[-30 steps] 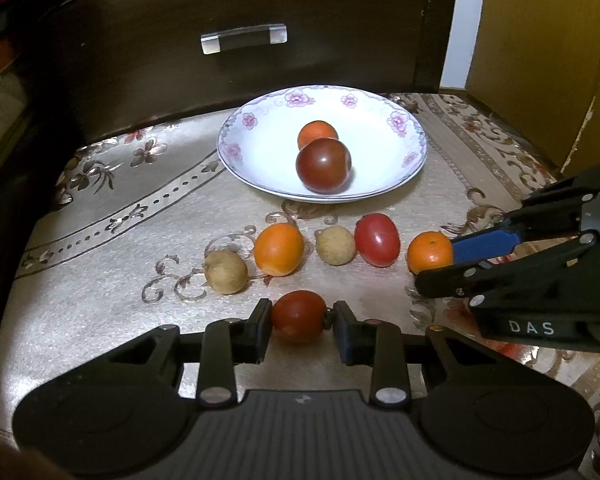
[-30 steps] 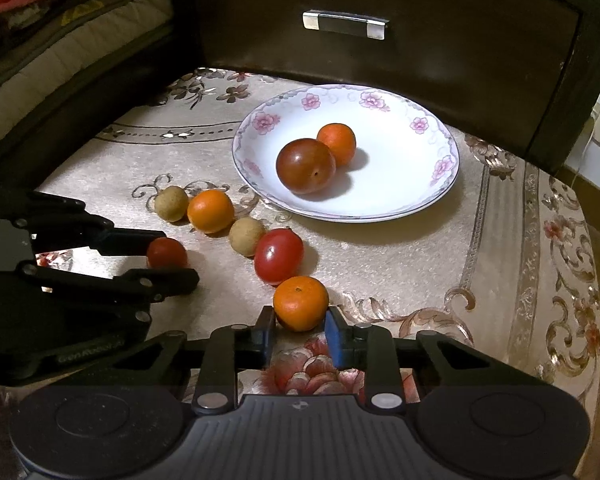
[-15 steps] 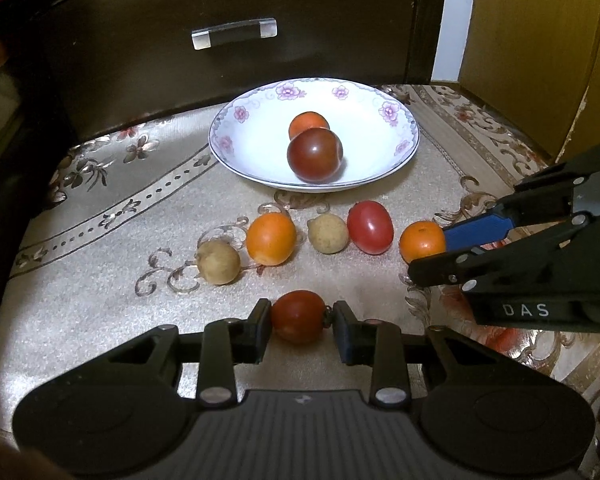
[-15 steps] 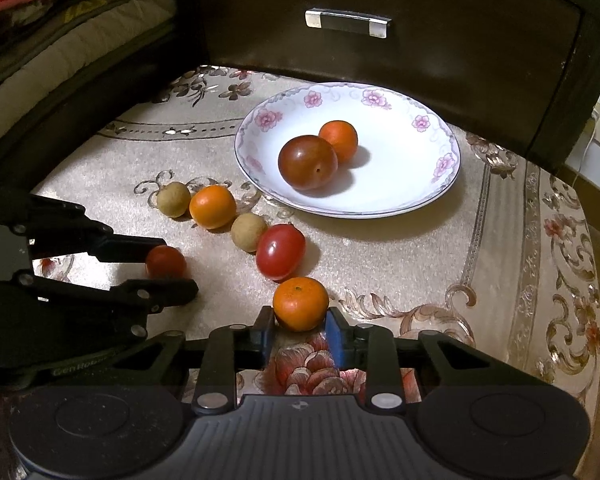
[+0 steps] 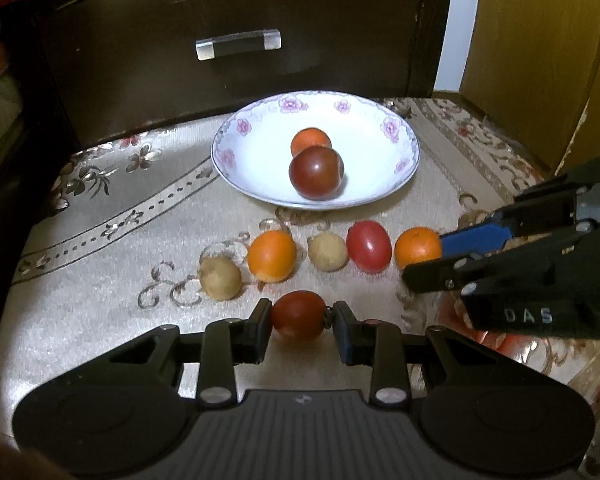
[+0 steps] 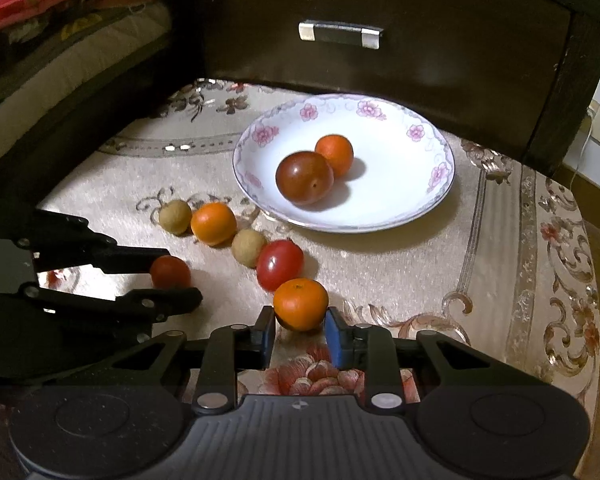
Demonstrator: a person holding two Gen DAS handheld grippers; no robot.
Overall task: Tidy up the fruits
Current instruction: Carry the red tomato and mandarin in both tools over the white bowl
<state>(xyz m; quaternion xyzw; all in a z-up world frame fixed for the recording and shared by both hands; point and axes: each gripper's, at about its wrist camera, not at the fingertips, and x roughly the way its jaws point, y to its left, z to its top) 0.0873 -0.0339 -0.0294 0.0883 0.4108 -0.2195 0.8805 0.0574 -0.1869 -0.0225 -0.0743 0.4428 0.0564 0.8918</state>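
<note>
A white flowered plate (image 5: 256, 184) (image 6: 412, 208) holds a dark tomato (image 5: 316, 173) (image 6: 305, 177) and a small orange (image 5: 310, 141) (image 6: 334, 154). In front of it a row lies on the cloth: a longan (image 5: 220, 278), an orange (image 5: 272, 256), a longan (image 5: 327, 252), a red tomato (image 5: 369, 246) (image 6: 280, 265). My left gripper (image 5: 298, 318) is shut on a small red tomato (image 5: 298, 315) (image 6: 170, 272). My right gripper (image 6: 300, 328) is shut on a small orange (image 6: 301, 304) (image 5: 418, 247) at the row's right end.
A dark drawer front with a metal handle (image 5: 238, 45) (image 6: 340, 35) stands right behind the plate. Bedding (image 6: 60, 40) lies at the left. A yellow cabinet wall (image 5: 540, 60) stands at the right. The patterned cloth (image 6: 520, 260) ends at the edges.
Both grippers have lifted and drawn back a little with their fruits held; the plate and row look farther away. The fruits on the cloth have not moved.
</note>
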